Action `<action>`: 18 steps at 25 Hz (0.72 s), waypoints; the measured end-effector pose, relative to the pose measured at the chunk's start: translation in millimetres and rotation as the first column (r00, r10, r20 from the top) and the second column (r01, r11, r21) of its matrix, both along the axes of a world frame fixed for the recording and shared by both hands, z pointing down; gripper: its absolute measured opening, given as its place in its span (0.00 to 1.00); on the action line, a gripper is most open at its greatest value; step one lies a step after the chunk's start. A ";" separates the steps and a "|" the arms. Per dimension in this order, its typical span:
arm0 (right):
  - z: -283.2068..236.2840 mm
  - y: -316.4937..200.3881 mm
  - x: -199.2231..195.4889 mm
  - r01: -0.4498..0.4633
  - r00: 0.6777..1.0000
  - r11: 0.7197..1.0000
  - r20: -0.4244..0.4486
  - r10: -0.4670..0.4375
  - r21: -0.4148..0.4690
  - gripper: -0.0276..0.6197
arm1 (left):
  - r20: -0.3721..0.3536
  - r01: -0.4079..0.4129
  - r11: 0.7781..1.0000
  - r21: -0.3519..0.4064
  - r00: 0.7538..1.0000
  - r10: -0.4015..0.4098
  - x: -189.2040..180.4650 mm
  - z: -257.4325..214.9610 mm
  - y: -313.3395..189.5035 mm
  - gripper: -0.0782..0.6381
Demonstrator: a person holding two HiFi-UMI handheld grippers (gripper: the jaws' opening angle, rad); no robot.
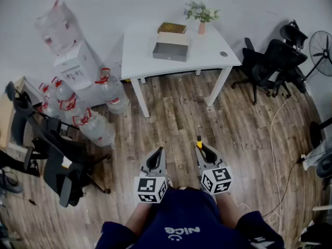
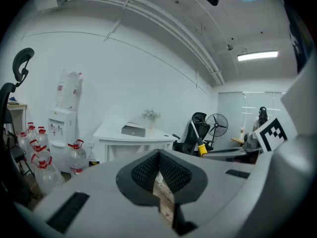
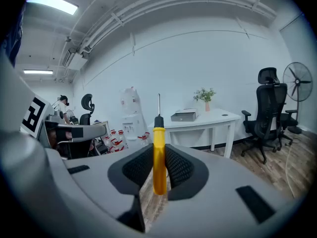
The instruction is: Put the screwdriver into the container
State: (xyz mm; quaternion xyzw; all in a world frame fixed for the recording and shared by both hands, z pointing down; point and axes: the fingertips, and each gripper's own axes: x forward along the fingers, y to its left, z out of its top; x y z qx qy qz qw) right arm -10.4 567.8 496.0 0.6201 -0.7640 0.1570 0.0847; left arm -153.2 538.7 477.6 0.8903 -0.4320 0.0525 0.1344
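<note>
Closest in, both grippers are tucked up by the person's body, way short of the table. The right gripper [image 3: 158, 150] is clamped on the screwdriver [image 3: 159, 172]. The yellow handle sits between the two ribbed pads, and the black collar and thin metal shaft poke out forward past the tips. So the tool is in that claw, up in the air over the wood floor [image 1: 176, 113], not on any surface. The left gripper [image 2: 158, 155] has its jaws pinched together with nothing in them, just floor showing through the gap lower down.

Handling-wise I'd guess it's an easy one: small, light, totally stiff, nothing to break. The handle looks like smooth hard plastic, so it could swivel or slide in the pads if it gets bumped. The fat handle is the right place to hold it, and the skinny shaft would be a pain to pinch. I'd keep the squeeze firm and lower it shaft-first or flat.

Further out is the white table [image 1: 140, 56] with a grey box [image 1: 170, 51] on it, which I take to be the container, plus a brown thing stacked behind it and a little plant in a pink vase [image 1: 202, 26]. Water jugs [image 1: 98, 128] are off to the left and office chairs [image 1: 270, 61] to the right. Whole walk to the table left to go
</note>
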 end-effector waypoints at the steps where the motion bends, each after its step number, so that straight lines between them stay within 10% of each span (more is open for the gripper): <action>1: 0.7 -0.9 -1.6 0.001 1.000 1.000 0.003 -0.001 -0.001 0.18 | -0.001 -0.003 1.000 0.000 1.000 0.003 -0.9 0.1 -1.4 0.13; 18: 6.7 -34.6 -0.5 -0.092 0.993 0.996 0.078 0.091 0.013 0.18 | 0.009 -0.034 0.999 -0.007 0.999 0.034 -15.9 10.0 -40.0 0.13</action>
